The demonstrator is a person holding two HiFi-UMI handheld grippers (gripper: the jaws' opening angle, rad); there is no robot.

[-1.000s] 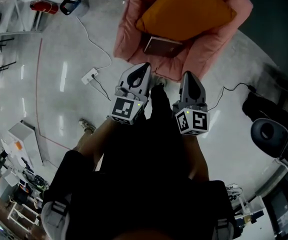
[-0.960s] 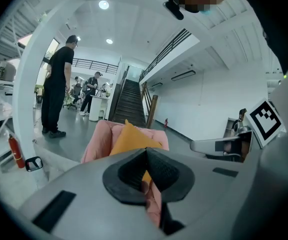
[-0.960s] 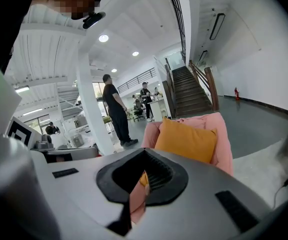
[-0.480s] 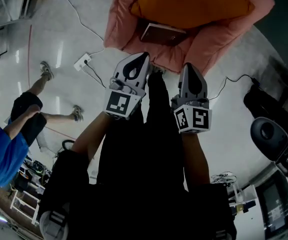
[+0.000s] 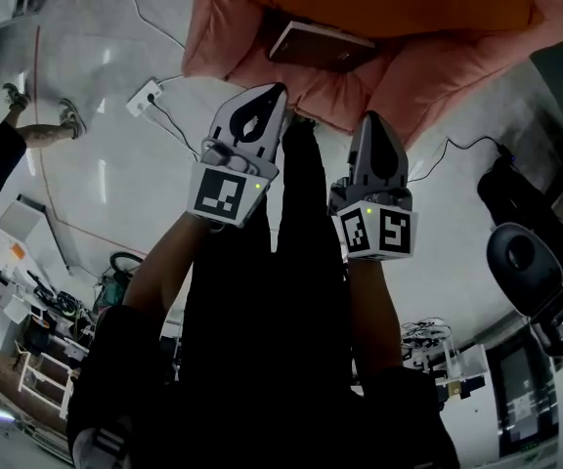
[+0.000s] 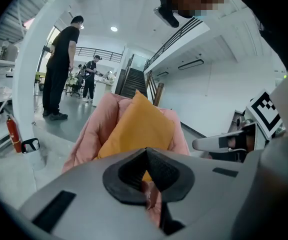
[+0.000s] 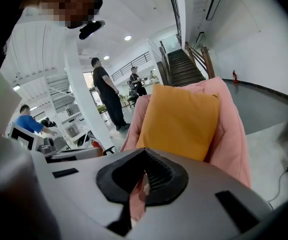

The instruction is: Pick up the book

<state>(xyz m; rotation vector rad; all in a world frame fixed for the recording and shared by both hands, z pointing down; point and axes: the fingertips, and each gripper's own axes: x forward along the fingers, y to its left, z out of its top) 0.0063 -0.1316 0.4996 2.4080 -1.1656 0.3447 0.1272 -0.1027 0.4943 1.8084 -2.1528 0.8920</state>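
Nearing the pink padded armchair (image 5: 223,37), the grey left gripper (image 5: 278,92) and right gripper (image 5: 373,121) now sit closer to its slim brown book (image 5: 321,45), jaws together, empty; grasp still ahead.

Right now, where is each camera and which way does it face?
Head view: on the person's head, steeply down at the book on the pink chair; forearms, left gripper, right gripper show.
Left gripper view: on that gripper, along its shut jaws toward the orange cushion.
Right gripper view: likewise, own shut jaws.
Shared: chair and cushion.
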